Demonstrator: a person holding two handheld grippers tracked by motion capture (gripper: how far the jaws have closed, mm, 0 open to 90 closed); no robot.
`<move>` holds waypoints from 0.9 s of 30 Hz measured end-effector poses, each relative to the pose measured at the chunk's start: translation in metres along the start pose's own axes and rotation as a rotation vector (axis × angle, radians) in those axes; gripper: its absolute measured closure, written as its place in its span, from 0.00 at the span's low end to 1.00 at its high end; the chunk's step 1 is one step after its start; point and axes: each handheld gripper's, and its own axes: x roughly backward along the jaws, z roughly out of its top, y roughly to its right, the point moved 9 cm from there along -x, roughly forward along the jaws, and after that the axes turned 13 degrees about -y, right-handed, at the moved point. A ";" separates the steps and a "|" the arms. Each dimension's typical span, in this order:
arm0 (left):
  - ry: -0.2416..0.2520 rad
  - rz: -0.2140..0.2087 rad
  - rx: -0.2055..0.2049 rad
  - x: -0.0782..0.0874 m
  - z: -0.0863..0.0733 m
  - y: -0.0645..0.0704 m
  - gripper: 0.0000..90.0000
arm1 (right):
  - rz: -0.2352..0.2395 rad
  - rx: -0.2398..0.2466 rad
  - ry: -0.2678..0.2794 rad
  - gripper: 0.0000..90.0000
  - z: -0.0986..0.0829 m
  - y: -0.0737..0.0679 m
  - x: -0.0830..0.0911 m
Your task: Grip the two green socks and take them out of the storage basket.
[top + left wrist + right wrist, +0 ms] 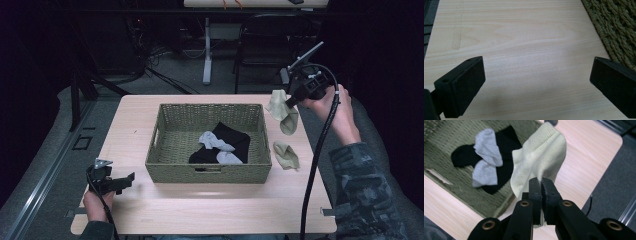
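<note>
Cream sock (540,155) pinched between right gripper (541,185) jaws above worktop (210,210) right edge, beside wicker basket (210,172), left gripper (536,82) jaws wide apart, empty

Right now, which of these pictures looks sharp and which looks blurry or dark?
High view: light wooden table lit, room behind dark. Left gripper view: sharp, soft shadow under the jaws. Right gripper view: pale yellow knit sock sharp, woven olive basket smeared.

Matte black two-jaw left gripper (131,178): blocky square-ended jaw pads, small screw hole near tip, grey three-cornered plate on top, thin black cable. Black right gripper (541,185): brass-ringed pivot holes along linkage arms, thick black cable. Dark camouflage-patterned sleeve (367,192).
</note>
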 end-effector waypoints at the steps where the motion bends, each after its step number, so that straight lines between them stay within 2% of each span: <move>1: -0.001 0.001 -0.001 0.000 0.000 0.000 0.00 | 0.003 -0.012 -0.007 0.97 -0.005 0.005 -0.005; 4: 0.000 0.002 -0.001 0.000 0.000 0.000 0.00 | 0.024 -0.040 -0.011 0.97 -0.014 0.014 -0.017; 5: -0.001 0.002 -0.001 0.000 0.000 0.000 0.00 | 0.036 -0.058 -0.024 0.97 -0.021 0.020 -0.028; 6: -0.002 0.002 -0.001 0.000 0.000 0.000 0.00 | 0.036 -0.058 -0.024 0.97 -0.021 0.020 -0.028; 9: -0.001 0.002 -0.001 0.000 0.000 0.000 0.00 | 0.040 -0.077 -0.043 0.97 -0.032 0.028 -0.043; 12: -0.002 0.003 -0.002 0.000 0.000 0.000 0.00 | 0.065 -0.102 -0.047 0.97 -0.039 0.033 -0.059; 18: 0.000 0.003 -0.004 0.000 0.000 0.001 0.00 | 0.105 -0.124 -0.077 0.97 -0.051 0.036 -0.097; 19: 0.000 0.003 -0.004 0.000 0.000 0.000 0.00 | 0.113 -0.141 -0.071 0.97 -0.051 0.036 -0.104; 21: 0.001 0.003 -0.004 0.000 0.000 0.000 0.00 | 0.143 -0.151 -0.091 0.97 -0.054 0.037 -0.119; 27: 0.000 0.001 -0.005 0.000 0.000 0.001 0.00 | 0.172 -0.181 -0.128 0.97 -0.062 0.042 -0.156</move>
